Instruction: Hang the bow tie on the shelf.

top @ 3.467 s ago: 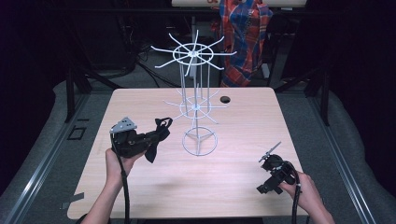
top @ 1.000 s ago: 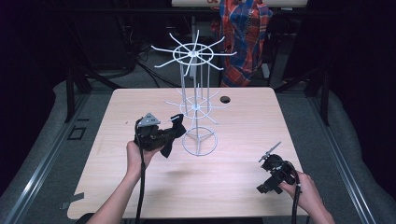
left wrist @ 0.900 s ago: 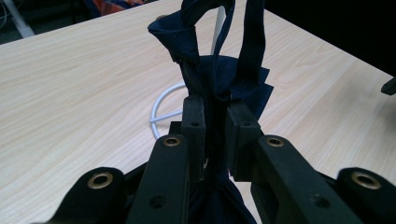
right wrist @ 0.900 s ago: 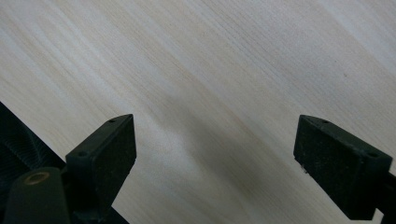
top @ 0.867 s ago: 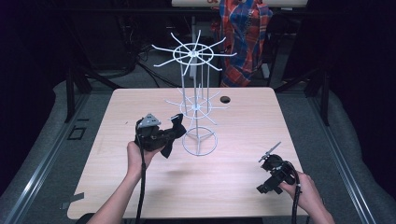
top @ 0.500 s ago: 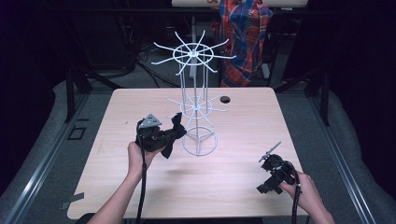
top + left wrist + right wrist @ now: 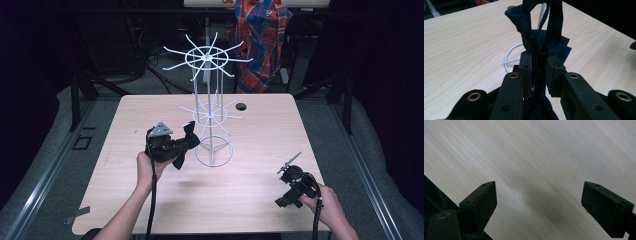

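Left claw was clamped on a dark navy cloth item, probably a small garment or tie; I could not tell which. In the left gripper view its pads pressed the gathered fabric from both sides, with more cloth bunched below the jaws and a folded end sticking up above them. Those jaws had just eased open a trace, yet the fabric sat pinched between them. From the high view I saw the cloth held above the table, just beside the round base ring of the white wire rack, on the rack's left side. Whether the fabric touched the rack's lower spokes I could not tell. A piece of the white ring showed behind the cloth in the left gripper view.

The rack stood upright near the middle of the table, with a spoked wheel at its top and a smaller one halfway up. A small dark round object lay on the table behind the rack, well apart from both claws.

Right claw was held low at the near right corner of the table, well apart from the rack. In the right gripper view its jaws stood wide, with bare wood grain between the pads and nothing held.
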The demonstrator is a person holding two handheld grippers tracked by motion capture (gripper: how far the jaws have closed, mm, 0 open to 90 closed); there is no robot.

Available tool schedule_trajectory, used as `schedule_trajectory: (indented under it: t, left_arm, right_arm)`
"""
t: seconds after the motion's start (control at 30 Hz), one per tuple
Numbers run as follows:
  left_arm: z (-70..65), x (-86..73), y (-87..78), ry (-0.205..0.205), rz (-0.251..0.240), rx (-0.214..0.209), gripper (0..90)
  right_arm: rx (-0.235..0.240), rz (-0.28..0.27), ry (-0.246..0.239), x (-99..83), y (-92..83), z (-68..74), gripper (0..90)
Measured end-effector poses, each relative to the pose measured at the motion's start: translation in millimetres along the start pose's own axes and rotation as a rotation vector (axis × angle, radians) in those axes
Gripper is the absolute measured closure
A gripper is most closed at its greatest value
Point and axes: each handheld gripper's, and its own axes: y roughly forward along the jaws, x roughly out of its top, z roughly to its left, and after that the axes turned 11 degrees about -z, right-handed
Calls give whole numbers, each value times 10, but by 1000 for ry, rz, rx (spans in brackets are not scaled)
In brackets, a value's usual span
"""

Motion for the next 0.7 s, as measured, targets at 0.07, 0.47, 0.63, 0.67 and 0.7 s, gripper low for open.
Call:
schedule_trajectory:
  t: [0.07,0.47,0.63,0.67,0.7]
  left_arm:
    - [4,0,-3,-1,2,-1,766]
    - [-16,24,-10,-6,22,-14,656]
    - [-15,30,-11,-13,29,-17,604]
    - [-16,33,-13,-13,29,-14,572]
    - [-16,36,-15,-14,35,-14,572]
  right_arm:
    - [0,0,2,-1,-1,-1,128]
    - [-4,-2,-2,-7,-5,-9,128]
    - [-4,-2,4,-9,-11,-8,128]
    - [-3,-3,5,-11,-10,-8,128]
    - [-3,-3,5,-11,-10,-8,128]
